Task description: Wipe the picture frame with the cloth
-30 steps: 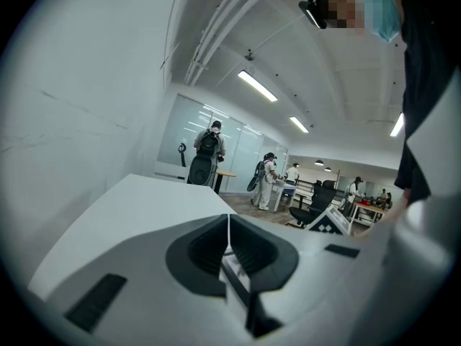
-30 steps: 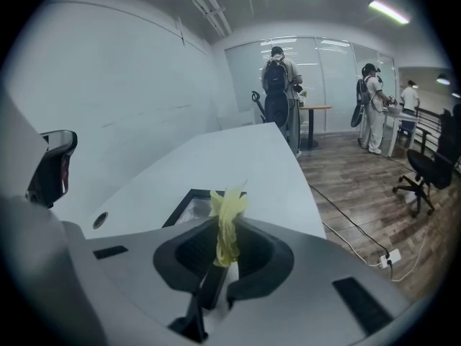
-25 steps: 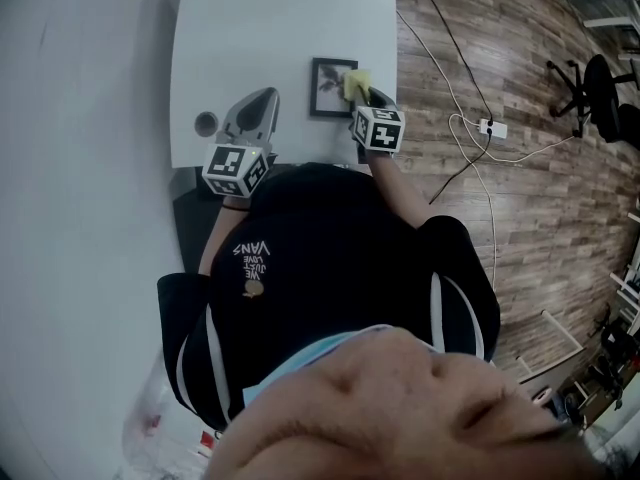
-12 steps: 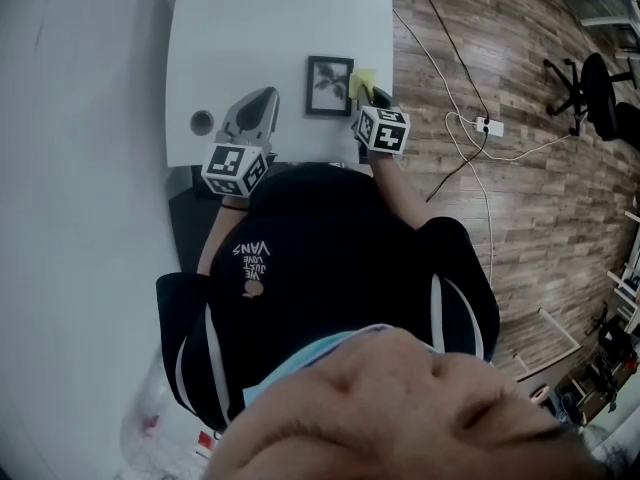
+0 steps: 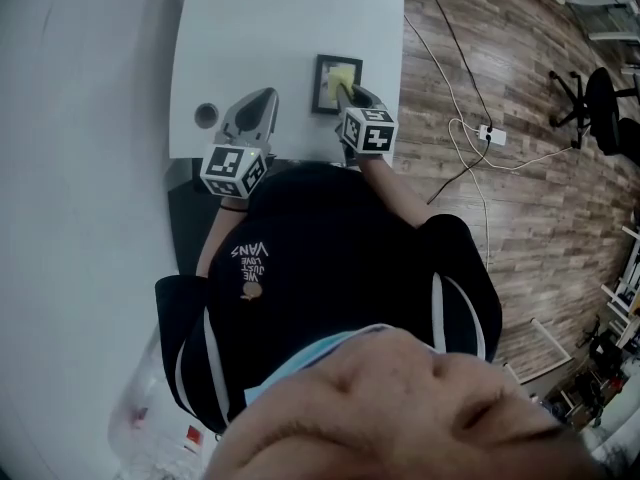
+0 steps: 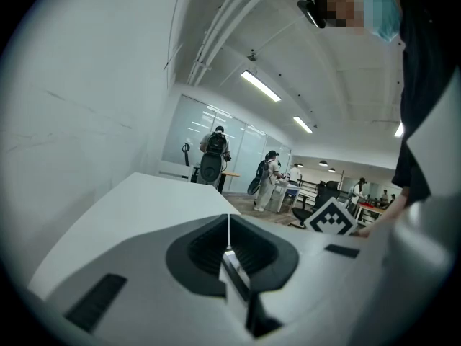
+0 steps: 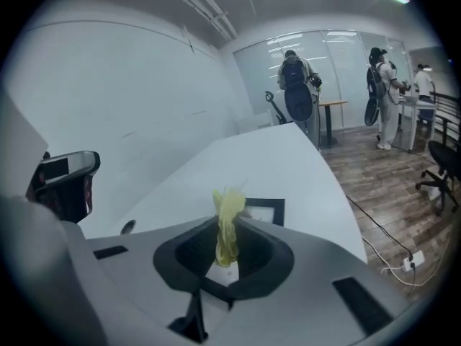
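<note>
A small black picture frame lies flat on the white table, near its front right corner. A yellow cloth rests on the frame's right half, with my right gripper shut on it. In the right gripper view the cloth stands up bunched between the jaws, and the frame lies just beyond. My left gripper rests on the table left of the frame. Its jaws are shut with nothing between them.
A round cable hole sits in the table left of my left gripper. The table's right edge runs close to the frame, above a wooden floor with cables and a power strip. People and office chairs stand far behind.
My right gripper has carried the cloth leftward, from the frame's right edge onto the frame's face. The left gripper has stayed put.
</note>
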Action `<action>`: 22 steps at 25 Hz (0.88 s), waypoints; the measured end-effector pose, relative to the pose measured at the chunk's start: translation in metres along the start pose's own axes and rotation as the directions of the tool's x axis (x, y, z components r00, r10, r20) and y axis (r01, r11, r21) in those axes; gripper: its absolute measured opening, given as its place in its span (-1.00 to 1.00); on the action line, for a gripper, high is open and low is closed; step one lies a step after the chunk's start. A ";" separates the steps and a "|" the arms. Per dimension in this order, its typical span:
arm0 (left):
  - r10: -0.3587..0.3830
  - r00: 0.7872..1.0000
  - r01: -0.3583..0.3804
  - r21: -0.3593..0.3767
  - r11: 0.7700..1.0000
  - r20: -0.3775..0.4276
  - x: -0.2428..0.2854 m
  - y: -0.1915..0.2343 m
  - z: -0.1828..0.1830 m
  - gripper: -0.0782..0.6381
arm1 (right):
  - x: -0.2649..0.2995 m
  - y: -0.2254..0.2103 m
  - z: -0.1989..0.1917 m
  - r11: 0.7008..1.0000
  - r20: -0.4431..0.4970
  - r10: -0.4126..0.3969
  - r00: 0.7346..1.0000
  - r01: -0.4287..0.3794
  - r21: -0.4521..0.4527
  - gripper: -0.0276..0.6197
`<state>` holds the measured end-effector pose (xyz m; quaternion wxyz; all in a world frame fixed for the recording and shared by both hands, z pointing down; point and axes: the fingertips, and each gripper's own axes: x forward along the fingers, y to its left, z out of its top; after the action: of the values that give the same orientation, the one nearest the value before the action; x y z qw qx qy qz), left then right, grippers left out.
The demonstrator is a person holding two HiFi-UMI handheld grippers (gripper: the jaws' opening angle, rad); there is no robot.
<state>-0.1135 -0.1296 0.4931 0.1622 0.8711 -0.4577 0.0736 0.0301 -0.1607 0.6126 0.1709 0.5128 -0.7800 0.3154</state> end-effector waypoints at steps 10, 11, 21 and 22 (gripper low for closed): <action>0.040 0.999 -0.040 -0.009 0.999 -0.013 -0.011 0.011 -0.003 -0.73 | 0.024 0.043 -0.016 0.995 -0.063 0.091 0.994 -0.093 -0.040 -0.77; 0.040 0.999 -0.040 -0.009 0.999 -0.016 -0.010 0.012 -0.004 -0.73 | 0.025 0.042 -0.018 0.995 -0.067 0.088 0.994 -0.091 -0.041 -0.77; -0.027 0.999 0.027 0.000 1.000 -0.028 0.006 0.002 -0.001 -0.73 | 0.016 0.016 -0.024 1.000 -0.064 0.012 0.998 -0.013 -0.007 -0.77; -0.034 0.999 0.034 0.001 0.999 -0.030 0.009 0.000 -0.002 -0.73 | 0.015 0.012 -0.026 1.000 -0.064 0.003 0.998 -0.003 -0.002 -0.77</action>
<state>-0.1084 -0.1356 0.4971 0.1696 0.8777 -0.4403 0.0841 0.0121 -0.1506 0.6366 0.1958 0.5010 -0.7751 0.3313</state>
